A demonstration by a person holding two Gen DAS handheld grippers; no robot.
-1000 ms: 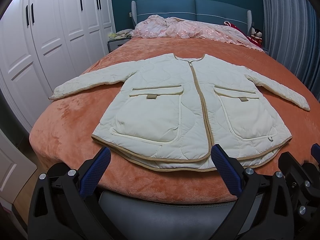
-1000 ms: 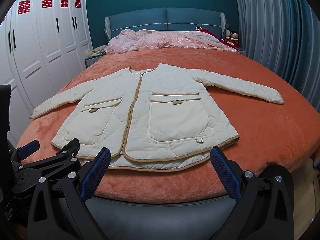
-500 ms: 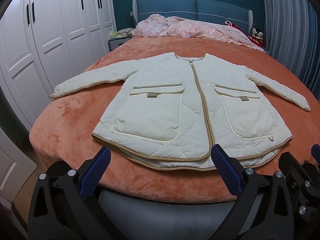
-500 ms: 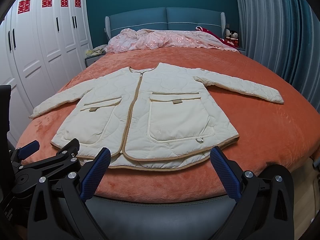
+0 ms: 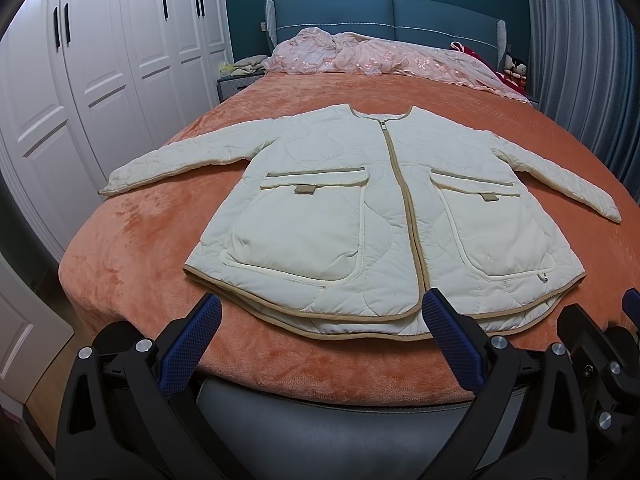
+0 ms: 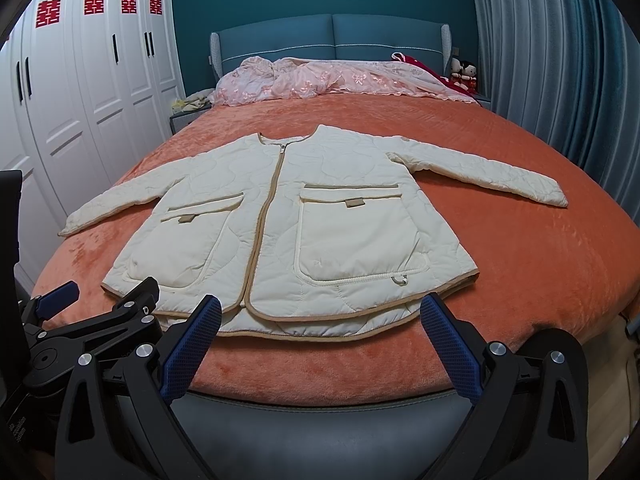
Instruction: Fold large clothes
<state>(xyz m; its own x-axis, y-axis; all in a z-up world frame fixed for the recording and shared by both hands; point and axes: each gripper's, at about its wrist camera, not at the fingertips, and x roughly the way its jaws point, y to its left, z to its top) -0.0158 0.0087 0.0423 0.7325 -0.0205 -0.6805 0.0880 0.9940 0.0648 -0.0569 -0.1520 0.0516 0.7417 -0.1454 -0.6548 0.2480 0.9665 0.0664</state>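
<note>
Hovering released at the near edge of the bed (image 5: pixel 120 248), left gripper (image 5: pixel 320 322) and right gripper (image 6: pixel 320 322) both gaping short of the cream jacket (image 5: pixel 360 216) spread flat mid-bed, risking pinching slippery quilted hem together with the blanket.

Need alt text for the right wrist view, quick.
A cream quilted jacket lies flat, zipped, sleeves spread, on an orange bedspread. The right gripper hangs open near its hem, holding nothing; the left gripper shows at lower left.
</note>
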